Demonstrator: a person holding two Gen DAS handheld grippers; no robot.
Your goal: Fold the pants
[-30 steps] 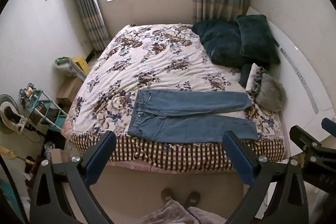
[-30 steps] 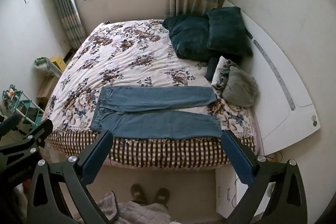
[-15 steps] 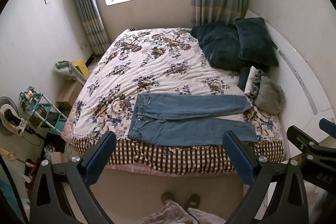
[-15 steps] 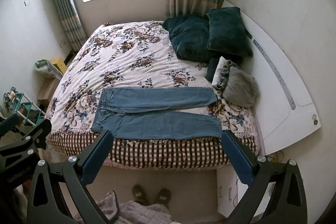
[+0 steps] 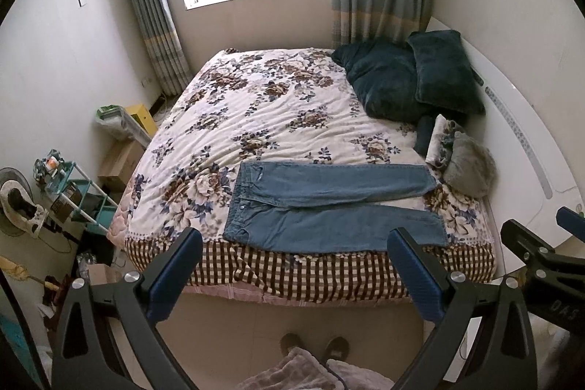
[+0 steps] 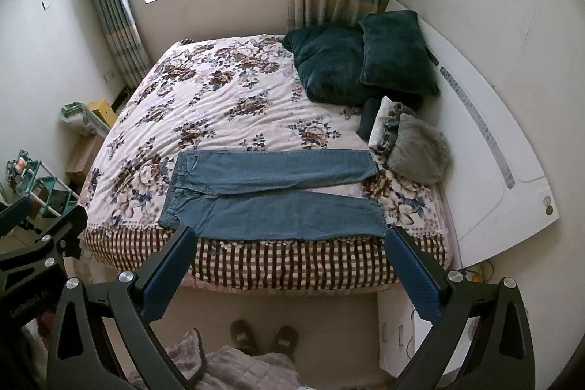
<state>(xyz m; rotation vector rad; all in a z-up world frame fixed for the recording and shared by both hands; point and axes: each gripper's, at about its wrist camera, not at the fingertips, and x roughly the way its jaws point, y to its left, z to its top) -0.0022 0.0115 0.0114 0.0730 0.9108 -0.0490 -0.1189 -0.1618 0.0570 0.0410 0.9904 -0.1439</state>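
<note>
Blue denim pants [image 5: 325, 207] lie flat and spread out near the front edge of the bed, waist to the left, both legs pointing right; they also show in the right wrist view [image 6: 270, 194]. My left gripper [image 5: 294, 243] is open and empty, held high in front of the bed, well short of the pants. My right gripper [image 6: 287, 242] is open and empty too, at a similar height and distance. Each gripper's side shows in the other's view.
The bed has a floral quilt [image 5: 263, 119] with a checked border. Dark green pillows [image 5: 409, 79] and a grey fuzzy cushion [image 5: 471, 167] sit at the right by the white headboard [image 6: 490, 148]. A shelf [image 5: 69, 185] and boxes stand at the left. My slippered feet [image 6: 263, 338] are on the floor.
Both cameras have tilted up slightly, so the bed and pants sit a little lower in the views. The pants have not moved. Both grippers stay open.
</note>
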